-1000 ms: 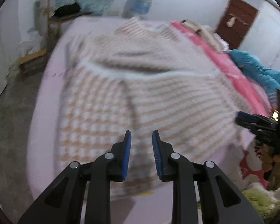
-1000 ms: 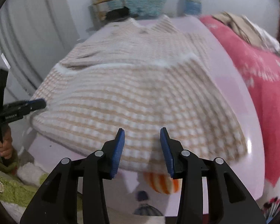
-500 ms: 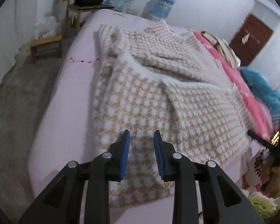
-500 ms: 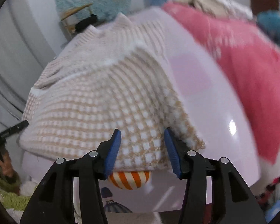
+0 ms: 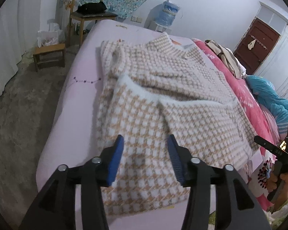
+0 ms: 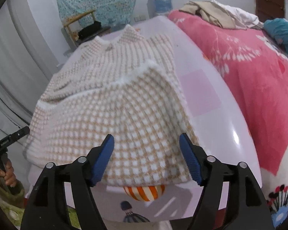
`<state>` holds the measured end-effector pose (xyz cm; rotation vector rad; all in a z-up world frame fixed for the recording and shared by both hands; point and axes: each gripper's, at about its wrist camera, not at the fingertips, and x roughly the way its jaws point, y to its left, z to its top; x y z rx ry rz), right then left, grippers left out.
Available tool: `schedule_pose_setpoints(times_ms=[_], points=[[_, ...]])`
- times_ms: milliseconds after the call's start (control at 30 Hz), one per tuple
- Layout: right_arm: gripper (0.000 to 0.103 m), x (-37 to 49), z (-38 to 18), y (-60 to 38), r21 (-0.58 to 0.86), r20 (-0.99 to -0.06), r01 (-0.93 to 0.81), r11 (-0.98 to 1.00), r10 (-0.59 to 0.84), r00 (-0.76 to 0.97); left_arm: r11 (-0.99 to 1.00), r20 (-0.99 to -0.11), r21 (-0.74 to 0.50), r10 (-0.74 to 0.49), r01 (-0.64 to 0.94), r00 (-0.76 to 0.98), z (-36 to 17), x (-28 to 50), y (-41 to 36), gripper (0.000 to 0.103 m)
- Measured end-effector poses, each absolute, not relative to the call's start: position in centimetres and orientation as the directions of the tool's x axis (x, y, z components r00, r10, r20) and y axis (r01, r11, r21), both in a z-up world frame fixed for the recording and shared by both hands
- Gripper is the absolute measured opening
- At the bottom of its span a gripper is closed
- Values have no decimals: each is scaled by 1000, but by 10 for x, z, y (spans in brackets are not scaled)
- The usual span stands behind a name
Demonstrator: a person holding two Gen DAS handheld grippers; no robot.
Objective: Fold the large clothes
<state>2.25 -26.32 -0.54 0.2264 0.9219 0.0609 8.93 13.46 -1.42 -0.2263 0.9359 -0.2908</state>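
A beige-and-white checked sweater [image 5: 163, 103] lies flat on the pale pink bed [image 5: 80, 80], collar at the far end. A folded-over layer with a fluffy white edge [image 5: 144, 94] crosses its middle. My left gripper [image 5: 145, 143] hovers over the sweater's near left part; its jaws are opening and no cloth is pinched between them. My right gripper [image 6: 146, 140] hangs over the sweater [image 6: 124, 99] at its near right corner, jaws also opening, gripping nothing. Each gripper shows at the edge of the other's view: the right gripper [image 5: 268, 149], the left gripper [image 6: 9, 138].
A pink flowered blanket [image 6: 249, 67] covers the bed's right side, with a pile of clothes [image 6: 217, 13] and a teal garment [image 5: 268, 95] on it. A wooden chair [image 5: 90, 13], a low stool [image 5: 49, 54] and a water bottle [image 5: 168, 12] stand beyond. Bare floor [image 5: 19, 115] lies left.
Both grippers' jaws have spread noticeably wider. Both views have shifted and pulled back a little from the sweater, which stays lying on the bed.
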Motion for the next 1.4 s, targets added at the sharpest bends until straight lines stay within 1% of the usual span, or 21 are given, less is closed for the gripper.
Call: schedule_pose_setpoints(times_ms=[67, 133, 333, 833, 1133, 1400], points=[[69, 27, -3, -261, 227, -776, 36, 973, 158, 611, 939, -754, -308, -338, 152, 563, -11, 91, 130, 55], [72, 28, -1, -255, 230, -772, 26, 973, 166, 613, 943, -757, -295, -330, 155, 564, -9, 92, 125, 61], [77, 34, 0, -233, 160, -780, -16, 987, 137, 610, 959, -770, -233, -285, 163, 571, -7, 94, 111, 70], [79, 39, -6, -214, 141, -788, -68, 988, 154, 596, 973, -784, -135, -219, 186, 581, -9, 100, 90, 77], [79, 45, -7, -205, 138, -787, -80, 987, 158, 597, 977, -778, -58, -174, 207, 603, -7, 114, 64, 78], [79, 59, -6, -197, 122, -782, -87, 989, 150, 605, 970, -808, 26, -122, 241, 576, -18, 131, 38, 78]])
